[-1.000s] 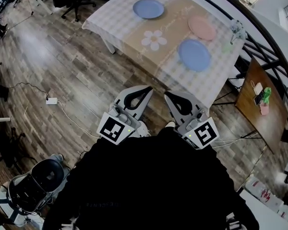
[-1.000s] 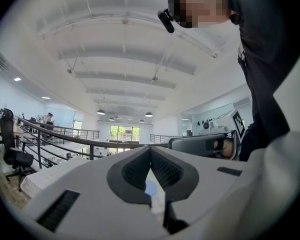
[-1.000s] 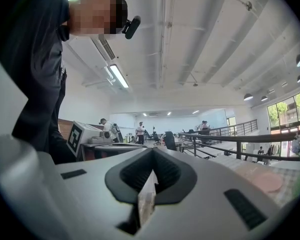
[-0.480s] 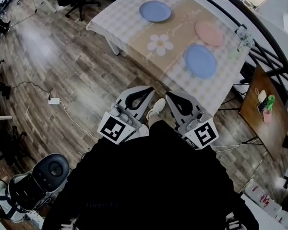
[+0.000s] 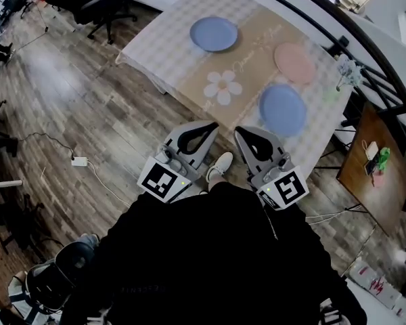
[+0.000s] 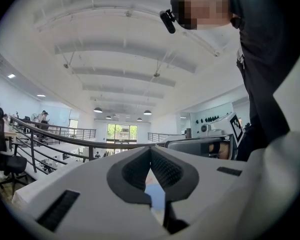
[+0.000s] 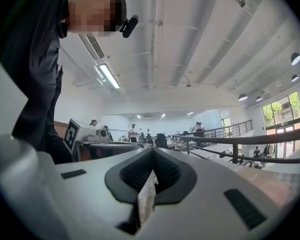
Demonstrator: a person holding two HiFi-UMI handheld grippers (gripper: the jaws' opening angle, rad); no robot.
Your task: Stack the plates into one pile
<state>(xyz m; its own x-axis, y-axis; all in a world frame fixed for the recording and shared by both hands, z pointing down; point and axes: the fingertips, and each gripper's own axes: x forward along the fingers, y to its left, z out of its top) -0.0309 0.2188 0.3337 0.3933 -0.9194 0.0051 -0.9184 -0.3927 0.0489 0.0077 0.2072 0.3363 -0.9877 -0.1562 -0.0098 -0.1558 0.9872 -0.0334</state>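
The left tongs (image 5: 204, 130) are clenched, tips meeting with nothing gripped, and the left gripper view shows the same closed pads (image 6: 150, 151). The right tongs (image 5: 241, 133) are clenched and empty too, tips pressed together in the right gripper view (image 7: 152, 154). Both are held level, side by side in front of the person, above a white shoe (image 5: 221, 164) and the wooden floor (image 5: 74, 107), just short of the worktop (image 5: 155, 36). On its checked cloth and flower-printed runner (image 5: 222, 87) the three plates lie apart and unstacked: the near blue plate (image 5: 283, 110) closest to the right tongs, the pink plate (image 5: 295, 61) just beyond it, and the far blue plate (image 5: 214, 33) well apart to the left.
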